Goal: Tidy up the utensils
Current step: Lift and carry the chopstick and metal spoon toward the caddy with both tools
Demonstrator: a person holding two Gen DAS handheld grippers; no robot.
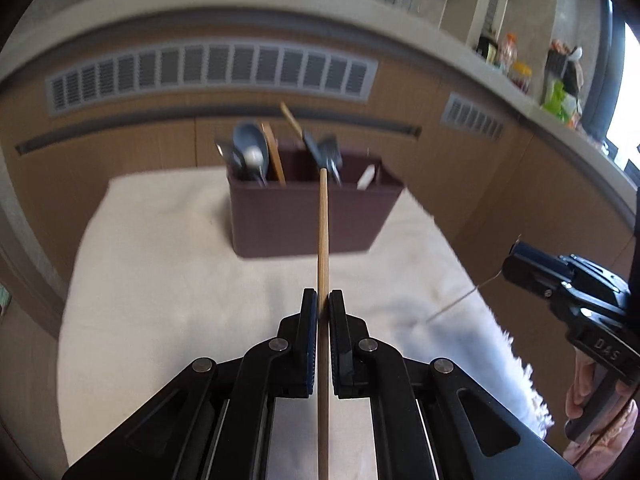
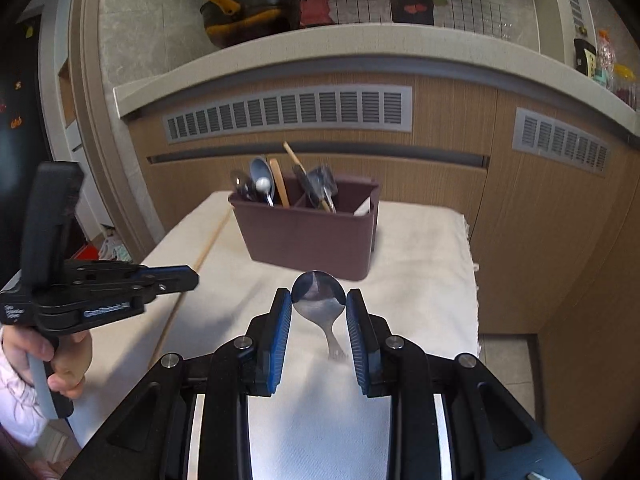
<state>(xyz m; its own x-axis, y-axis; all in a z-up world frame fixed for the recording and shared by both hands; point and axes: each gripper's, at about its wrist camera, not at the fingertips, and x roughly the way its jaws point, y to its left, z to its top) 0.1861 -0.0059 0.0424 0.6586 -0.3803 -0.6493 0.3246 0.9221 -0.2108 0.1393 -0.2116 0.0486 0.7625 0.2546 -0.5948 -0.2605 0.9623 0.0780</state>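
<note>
My left gripper (image 1: 323, 298) is shut on a long wooden chopstick (image 1: 322, 240), held above the cloth and pointing at the maroon utensil holder (image 1: 312, 220). In the right wrist view the same chopstick (image 2: 208, 244) runs through the left gripper (image 2: 191, 278) at the left. My right gripper (image 2: 319, 296) is shut on the bowl of a metal spoon (image 2: 320, 308), whose handle hangs down toward the cloth. The holder (image 2: 308, 240) stands straight ahead. Spoons fill its left compartment, dark utensils the middle one, and something white the right one. The right gripper (image 1: 516, 256) shows at the right edge.
A white cloth (image 2: 420, 264) covers the table, with its right edge near the wooden cabinet (image 2: 520, 220). Behind the holder are vented cabinet fronts (image 1: 212, 72) under a grey counter with pots (image 2: 248, 12) and bottles (image 1: 516, 64). A hand (image 2: 64, 360) grips the left tool.
</note>
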